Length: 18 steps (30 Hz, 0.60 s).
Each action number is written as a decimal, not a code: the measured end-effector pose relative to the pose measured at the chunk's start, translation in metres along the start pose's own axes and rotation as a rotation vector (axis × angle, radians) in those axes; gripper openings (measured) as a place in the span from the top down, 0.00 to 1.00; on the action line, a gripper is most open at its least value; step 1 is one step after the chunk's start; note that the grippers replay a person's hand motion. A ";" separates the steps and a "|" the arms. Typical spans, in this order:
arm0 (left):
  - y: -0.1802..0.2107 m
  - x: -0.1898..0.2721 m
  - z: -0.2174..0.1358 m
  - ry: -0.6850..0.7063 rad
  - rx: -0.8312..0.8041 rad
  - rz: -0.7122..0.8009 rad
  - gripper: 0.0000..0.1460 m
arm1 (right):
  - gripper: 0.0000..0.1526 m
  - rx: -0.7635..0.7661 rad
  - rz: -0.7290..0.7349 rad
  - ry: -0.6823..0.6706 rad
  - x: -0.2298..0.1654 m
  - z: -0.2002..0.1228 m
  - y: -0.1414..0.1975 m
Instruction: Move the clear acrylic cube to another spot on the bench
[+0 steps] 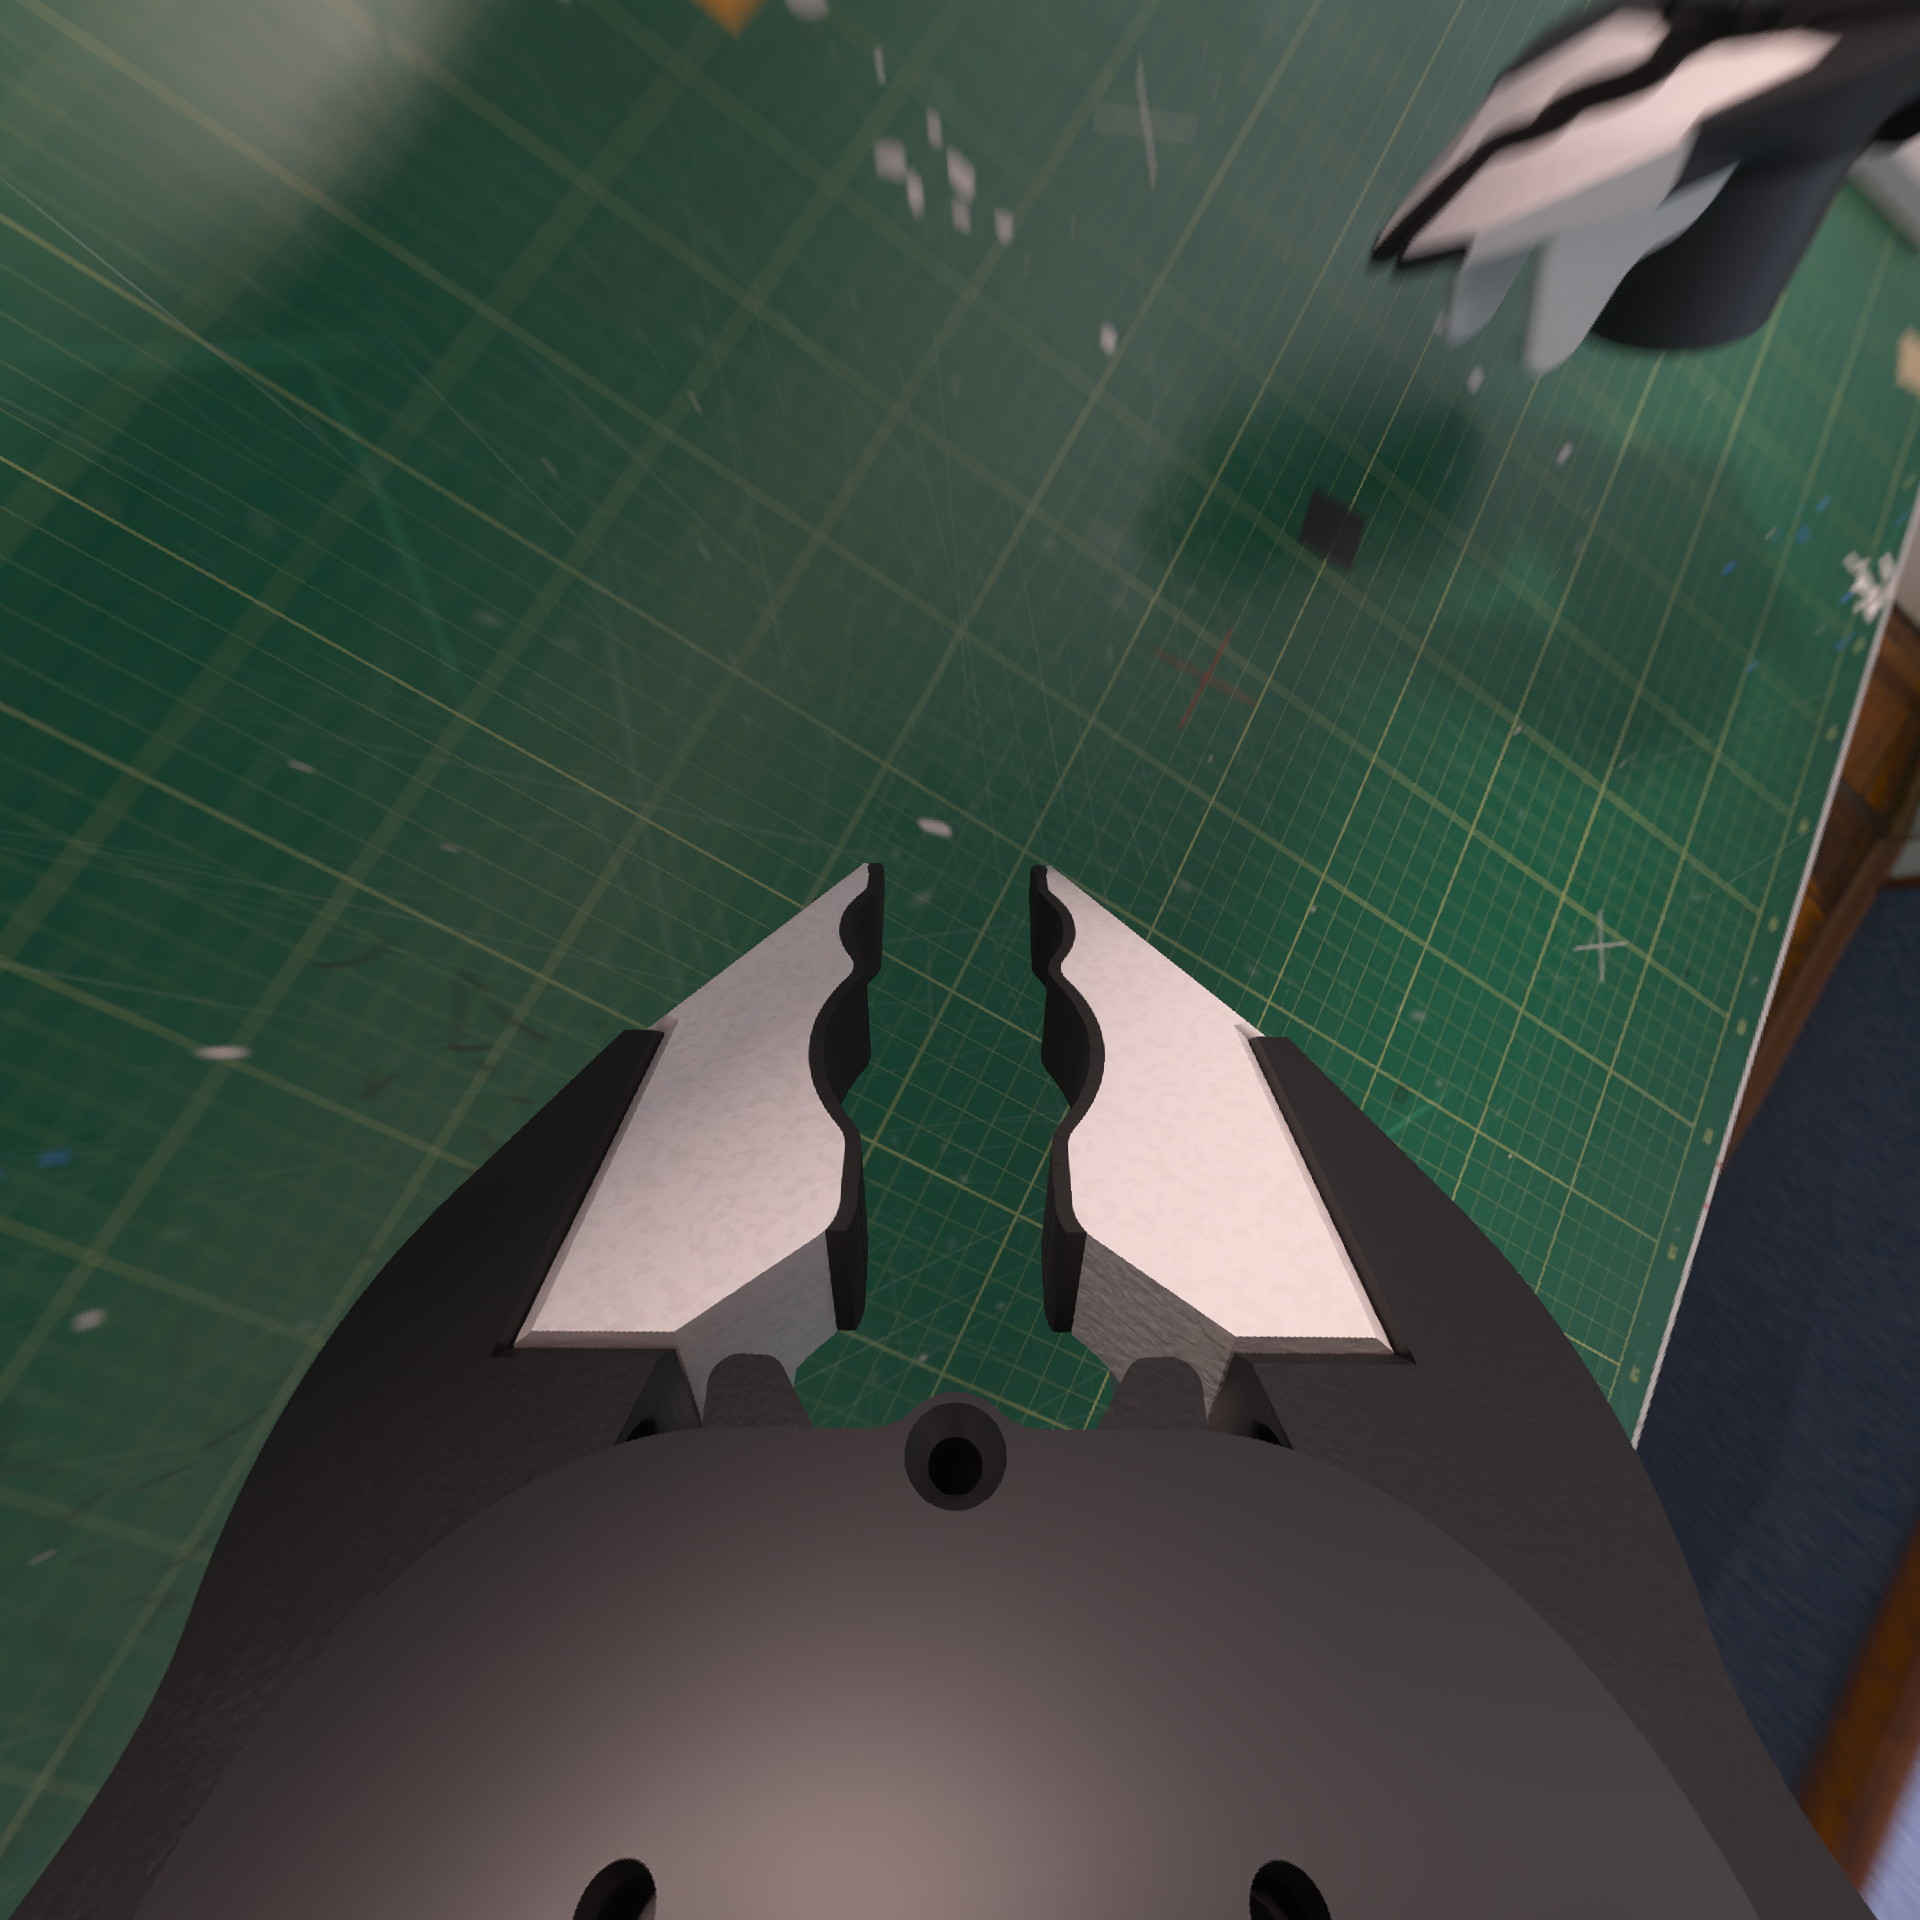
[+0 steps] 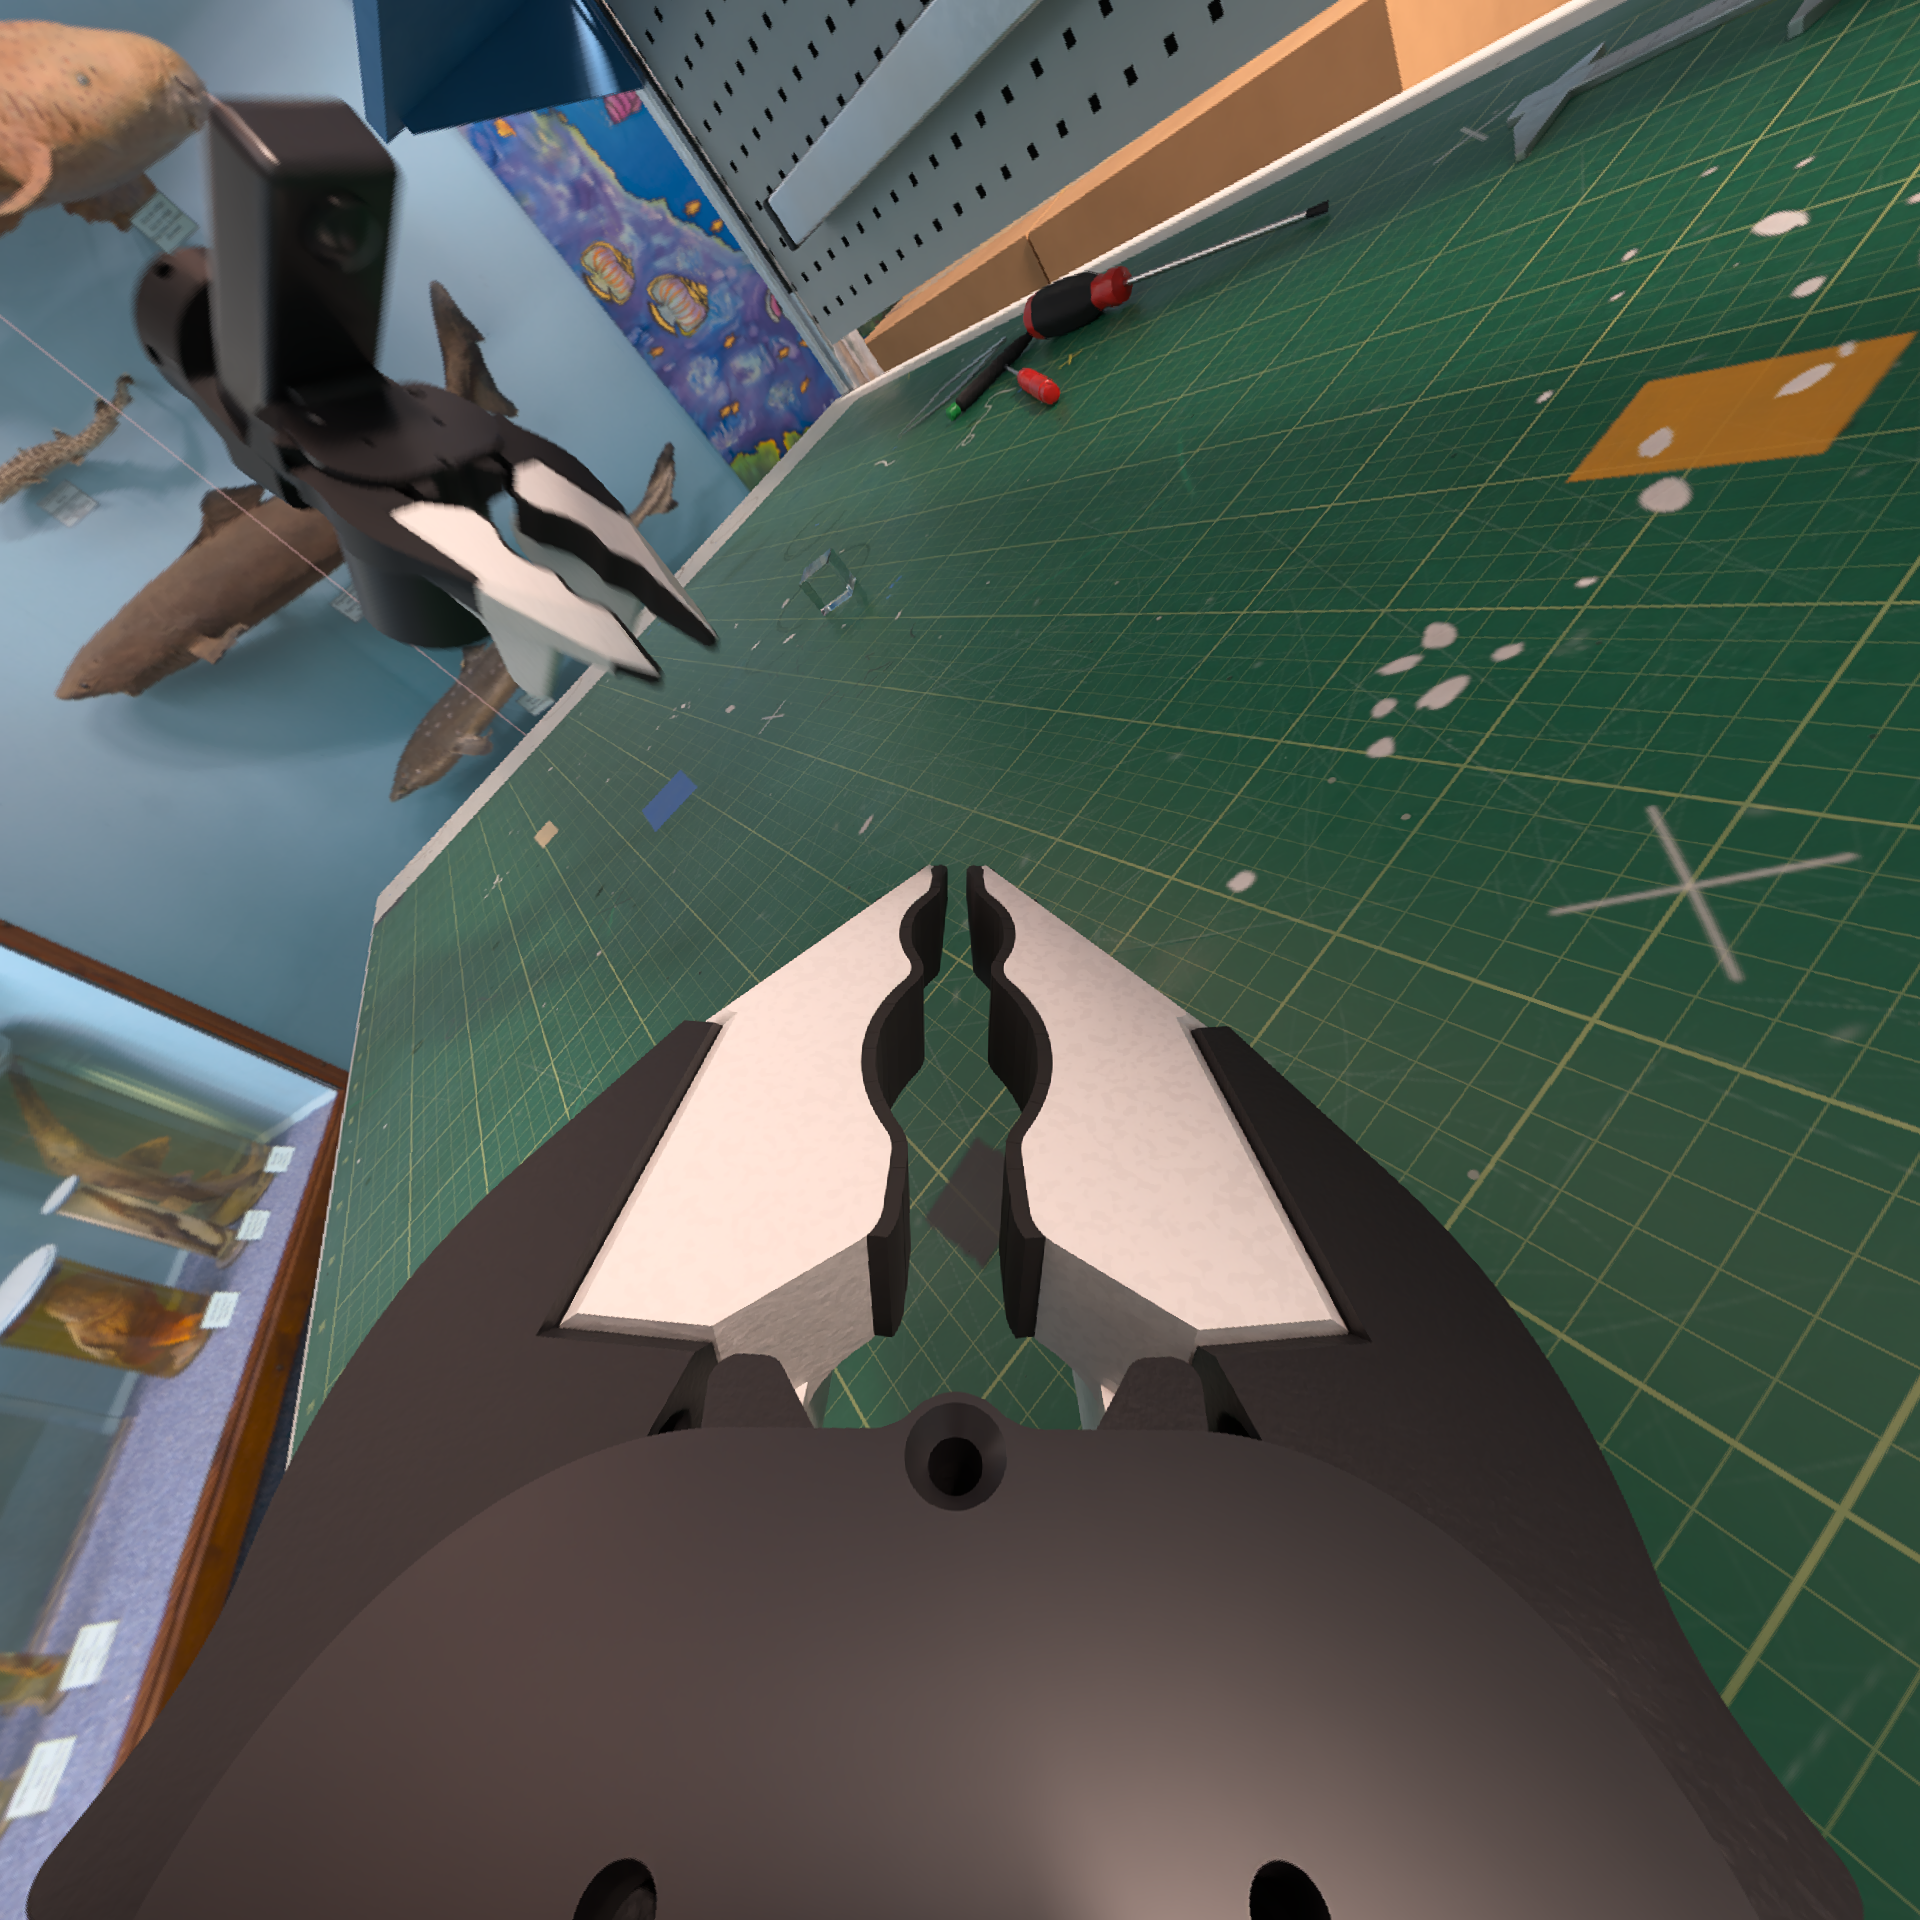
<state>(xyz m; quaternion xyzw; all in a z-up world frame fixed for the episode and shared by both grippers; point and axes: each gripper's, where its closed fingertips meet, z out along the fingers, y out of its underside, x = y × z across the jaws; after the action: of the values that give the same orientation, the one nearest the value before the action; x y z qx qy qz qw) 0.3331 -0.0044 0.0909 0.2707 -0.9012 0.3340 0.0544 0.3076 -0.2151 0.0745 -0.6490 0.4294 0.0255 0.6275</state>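
The clear acrylic cube [image 2: 831, 587] shows only as faint glassy edges. It stands on the green cutting mat [image 2: 1247, 727] near its far left edge. My left gripper [image 2: 681, 649] hovers above that edge, open and empty, with its tips just left of the cube and apart from it. In its own view my left gripper [image 1: 956, 873] is open over bare mat [image 1: 520, 520], and I cannot make out the cube there. My right gripper [image 2: 956, 873] is shut and empty, well short of the cube. It also shows blurred at the top right of the left wrist view [image 1: 1397, 252].
A red-and-black screwdriver [image 2: 1075, 301] and a smaller one [image 2: 997, 390] lie by a wooden box [image 2: 1143, 197] under a pegboard [image 2: 935, 125]. An orange patch [image 2: 1745, 410] and a dark square [image 1: 1330, 525] mark the mat. The bench edge [image 1: 1766, 1039] drops off at the right.
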 end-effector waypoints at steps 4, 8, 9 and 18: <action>-0.023 -0.040 -0.072 -0.164 0.162 0.008 0.81 | 0.98 0.001 0.001 0.000 0.000 0.000 0.000; 0.013 -0.132 -0.118 -0.426 0.108 -0.047 0.75 | 0.98 0.001 0.002 0.001 0.000 0.000 0.000; 0.028 -0.156 -0.120 -0.484 0.058 -0.061 0.74 | 0.98 0.001 0.002 0.002 0.001 0.000 0.000; 0.106 -0.236 -0.075 -0.498 -0.221 -0.165 0.64 | 0.98 -0.002 0.005 0.012 0.002 0.000 0.000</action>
<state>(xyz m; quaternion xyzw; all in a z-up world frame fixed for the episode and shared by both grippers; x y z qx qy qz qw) 0.4709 0.2162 0.0218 0.4094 -0.8927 0.1513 -0.1125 0.3089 -0.2162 0.0731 -0.6487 0.4349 0.0235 0.6241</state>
